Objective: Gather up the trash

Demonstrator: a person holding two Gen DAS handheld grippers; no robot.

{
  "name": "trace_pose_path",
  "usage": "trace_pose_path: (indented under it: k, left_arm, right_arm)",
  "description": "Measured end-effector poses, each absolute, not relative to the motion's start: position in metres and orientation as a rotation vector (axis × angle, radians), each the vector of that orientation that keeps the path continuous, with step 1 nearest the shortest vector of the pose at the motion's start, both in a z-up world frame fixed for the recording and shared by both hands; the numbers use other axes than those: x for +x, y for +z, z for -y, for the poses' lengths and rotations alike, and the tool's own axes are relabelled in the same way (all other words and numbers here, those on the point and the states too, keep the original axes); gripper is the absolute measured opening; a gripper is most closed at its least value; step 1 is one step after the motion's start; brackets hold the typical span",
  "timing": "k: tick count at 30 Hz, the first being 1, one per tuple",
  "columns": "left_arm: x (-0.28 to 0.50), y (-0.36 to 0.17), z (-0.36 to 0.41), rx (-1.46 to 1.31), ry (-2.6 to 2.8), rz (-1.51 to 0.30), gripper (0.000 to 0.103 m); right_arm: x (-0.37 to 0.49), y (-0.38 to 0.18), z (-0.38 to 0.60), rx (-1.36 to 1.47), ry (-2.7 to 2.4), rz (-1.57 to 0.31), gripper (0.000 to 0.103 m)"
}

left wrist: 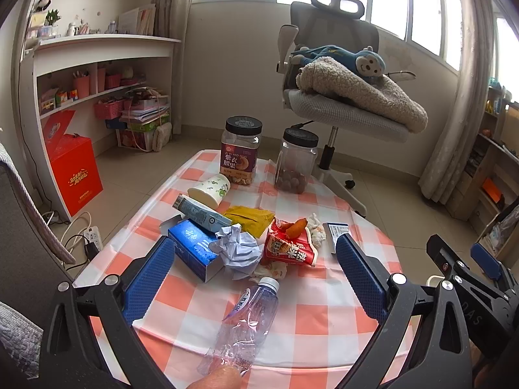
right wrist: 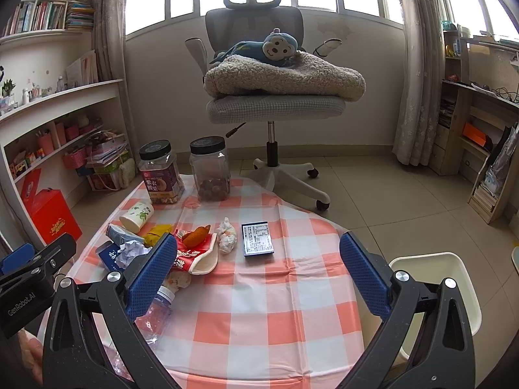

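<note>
Left wrist view: left gripper [left wrist: 256, 278] has its jaws wide apart, holding nothing, hovering over the near half of the bench [left wrist: 324, 317]. Plastic bottle [left wrist: 246, 321] lies on its side directly between and below the jaws, cap pointing away; a fingertip shows at the bottom edge against its base. Right gripper [right wrist: 259, 275] is likewise spread and empty, above bare checkered cloth, with the white bin [right wrist: 454, 285] just off the bench edge to its right.

Trash sits clustered at mid-bench: crumpled paper ball [left wrist: 240, 249] resting against a blue carton [left wrist: 191, 246], a red snack bag [left wrist: 288, 246] torn open with an orange snack [left wrist: 296, 227] poking out, a yellow wrapper [left wrist: 249, 217], a tipped paper cup [left wrist: 211, 188], used tissue [right wrist: 227, 236], and a small dark box [right wrist: 258, 238] lying flat and apart from the rest.

Risks, as judged:
- Bottle is thin, crushed and clear; jaws closing on the round body could squirt it sideways or roll it off the near edge.
- Open snack bag could spill contents if lifted by its bottom.
- Items overlap; pulling one may drag neighbours.
- Two lidded jars [left wrist: 243, 152] at the far end hold food, probably not trash; sweeping reach could knock them.
</note>
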State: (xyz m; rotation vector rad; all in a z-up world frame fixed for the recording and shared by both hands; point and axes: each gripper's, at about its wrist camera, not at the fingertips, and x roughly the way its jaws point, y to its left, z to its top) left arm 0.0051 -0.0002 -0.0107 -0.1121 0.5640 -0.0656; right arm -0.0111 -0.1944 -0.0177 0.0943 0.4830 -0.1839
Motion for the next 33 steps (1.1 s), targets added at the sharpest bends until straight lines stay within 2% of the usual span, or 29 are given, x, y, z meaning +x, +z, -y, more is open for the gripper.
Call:
trace_pose_path:
  k: [33]
  left_arm:
    - [0.005,-0.021,-0.005,-0.11,-0.064,-0.591,0.097]
  right_arm:
    - [-0.012,-0.02,0.194,0.099,-0.182,-0.488,0.096]
